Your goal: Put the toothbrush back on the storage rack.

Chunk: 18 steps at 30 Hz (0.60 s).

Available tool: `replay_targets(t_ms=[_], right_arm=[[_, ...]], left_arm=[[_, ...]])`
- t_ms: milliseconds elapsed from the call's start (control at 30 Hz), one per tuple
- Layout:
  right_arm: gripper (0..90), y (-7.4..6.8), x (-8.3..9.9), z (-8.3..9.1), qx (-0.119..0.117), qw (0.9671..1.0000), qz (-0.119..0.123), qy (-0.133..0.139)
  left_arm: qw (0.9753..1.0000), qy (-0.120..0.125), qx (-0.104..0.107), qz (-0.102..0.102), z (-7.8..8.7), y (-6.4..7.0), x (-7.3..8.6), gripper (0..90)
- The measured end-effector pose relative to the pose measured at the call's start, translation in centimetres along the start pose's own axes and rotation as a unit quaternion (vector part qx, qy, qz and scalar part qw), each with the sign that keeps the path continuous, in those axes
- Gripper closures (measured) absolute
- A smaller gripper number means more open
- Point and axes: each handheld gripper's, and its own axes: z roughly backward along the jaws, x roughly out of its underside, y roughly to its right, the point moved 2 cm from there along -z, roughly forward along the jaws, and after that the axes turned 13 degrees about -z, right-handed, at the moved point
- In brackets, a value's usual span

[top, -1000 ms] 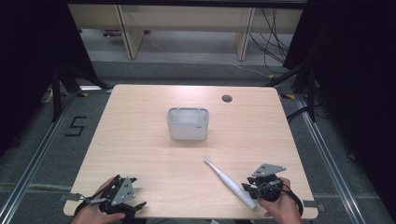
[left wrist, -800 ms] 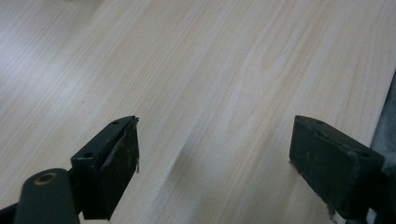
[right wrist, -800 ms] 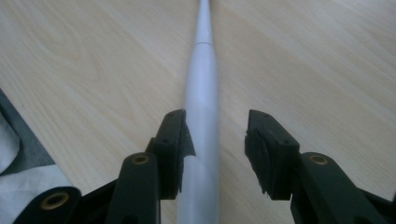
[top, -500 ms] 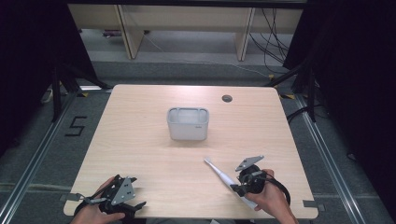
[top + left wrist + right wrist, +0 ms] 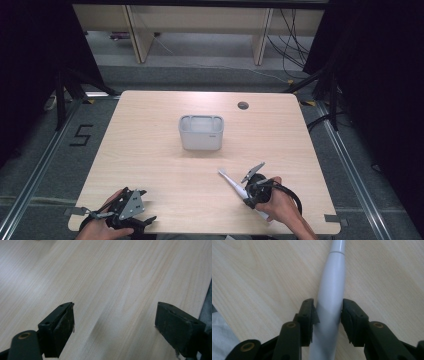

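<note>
**Right hand-held gripper pinches a white toothbrush; left one rests spread at the worktop edge**

On the light wooden worktop (image 5: pixel 150 150) a white electric toothbrush (image 5: pixel 235 185) lies at an angle in the near right part, with its thin brush end pointing away from the person and to the left. The right hand-held gripper (image 5: pixel 250 195) is placed over the thicker handle part. In the right gripper view, the two black jaws stand on both sides of the toothbrush (image 5: pixel 330 302) and press against its handle, so the right hand-held gripper (image 5: pixel 329 315) is pinching it. The toothbrush seems to lie on the wood, but I cannot tell if it is slightly lifted. The person's right hand (image 5: pixel 280 207) holds this gripper from behind, and a black cable goes in a loop beside it.

The left hand-held gripper (image 5: pixel 135 220) is at the near left corner of the worktop, held by the left hand (image 5: pixel 97 230), with its grey three-cornered plate on top. In the left gripper view its jaws are spread wide apart over bare wood (image 5: pixel 112 277), with nothing between them.

A grey container (image 5: pixel 201 132) with inner compartments stands near the middle of the worktop, well apart from both grippers. A small dark round hole (image 5: pixel 243 105) is in the far right part of the worktop.
</note>
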Motion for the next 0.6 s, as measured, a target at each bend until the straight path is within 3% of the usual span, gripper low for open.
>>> replay_targets(t_ms=[267,333,433,467,500,533,567,600], right_arm=[[66.2,-0.2,-0.5,-0.5,0.008,0.9993,0.009,-0.036],[66.2,-0.1,-0.9,-0.6,0.017,0.9982,0.032,-0.048],[66.2,-0.2,-1.0,-0.7,0.025,0.9974,0.027,-0.061],[66.3,0.2,-1.2,-0.8,0.021,0.9962,0.051,-0.067],[66.3,0.2,-1.2,-0.8,0.021,0.9962,0.051,-0.067],[66.3,-0.2,-1.2,-0.8,0.027,0.9964,0.028,-0.075],[66.3,-0.2,-1.4,-0.8,0.023,0.9962,0.034,-0.076],[66.3,-0.2,-1.4,-0.8,0.025,0.9959,0.024,-0.083]], left_arm=[[1.0,0.002,0.002,-0.001,0.0,0.1,-0.1,15.7],[1.0,-0.001,0.002,-0.001,0.0,0.0,0.0,15.6],[1.0,0.002,0.001,0.0,0.0,0.0,-0.1,15.6],[1.0,0.001,0.002,-0.001,0.0,0.0,0.0,15.7],[1.0,0.001,0.002,-0.001,0.0,0.0,0.0,15.6],[1.0,0.0,0.001,-0.001,0.0,0.0,0.0,15.6],[1.0,0.001,0.0,0.0,0.0,0.0,0.0,15.7],[1.0,0.001,0.0,0.0,0.0,0.0,0.0,15.6]])
